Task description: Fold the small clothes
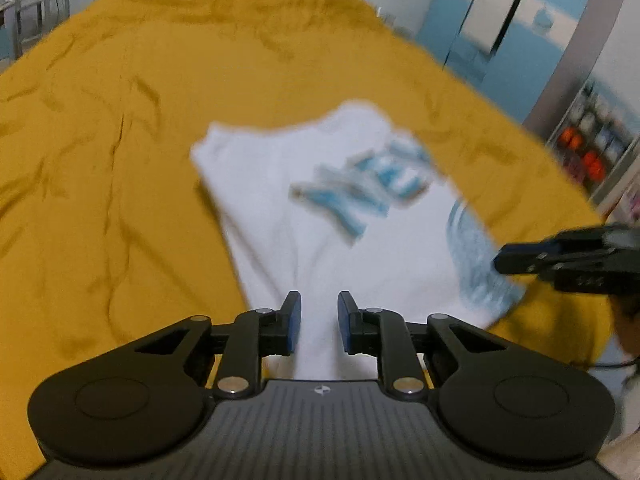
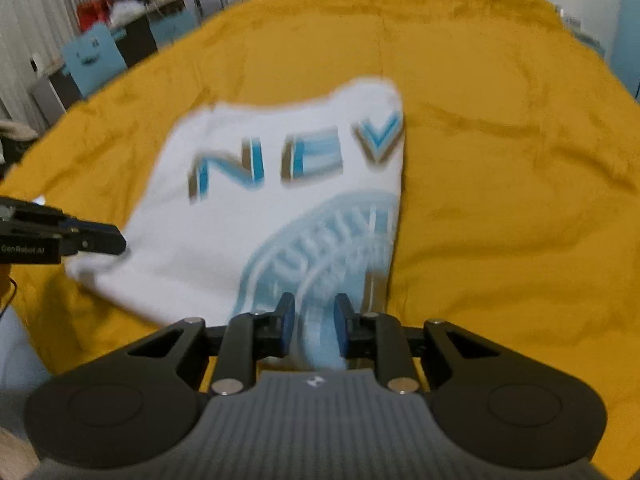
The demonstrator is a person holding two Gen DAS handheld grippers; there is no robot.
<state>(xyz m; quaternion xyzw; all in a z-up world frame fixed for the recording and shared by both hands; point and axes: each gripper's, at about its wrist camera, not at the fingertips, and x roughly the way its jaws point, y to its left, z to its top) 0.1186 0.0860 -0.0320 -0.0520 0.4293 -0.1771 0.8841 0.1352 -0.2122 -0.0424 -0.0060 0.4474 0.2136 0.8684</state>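
A white T-shirt [image 1: 280,208] with blue letters and a pale blue round print lies partly folded on a mustard-yellow cloth [image 1: 120,120]. My left gripper [image 1: 319,320] is shut on a bunch of the shirt's near edge, with white fabric running between its blue pads. In the right wrist view the same T-shirt [image 2: 224,224] shows its letters upright. There my right gripper [image 2: 314,320] is shut on the near edge at the round print. The left gripper [image 2: 120,242] pinches the shirt's left corner. The right gripper [image 1: 500,258] reaches in from the right in the left wrist view.
The yellow cloth [image 2: 500,160] spreads wide around the shirt, creased on the left. Beyond its far edge stand blue cabinets [image 1: 472,40], a shelf with orange items [image 1: 588,152], metal chairs [image 1: 32,12] and a blue chair back [image 2: 94,58].
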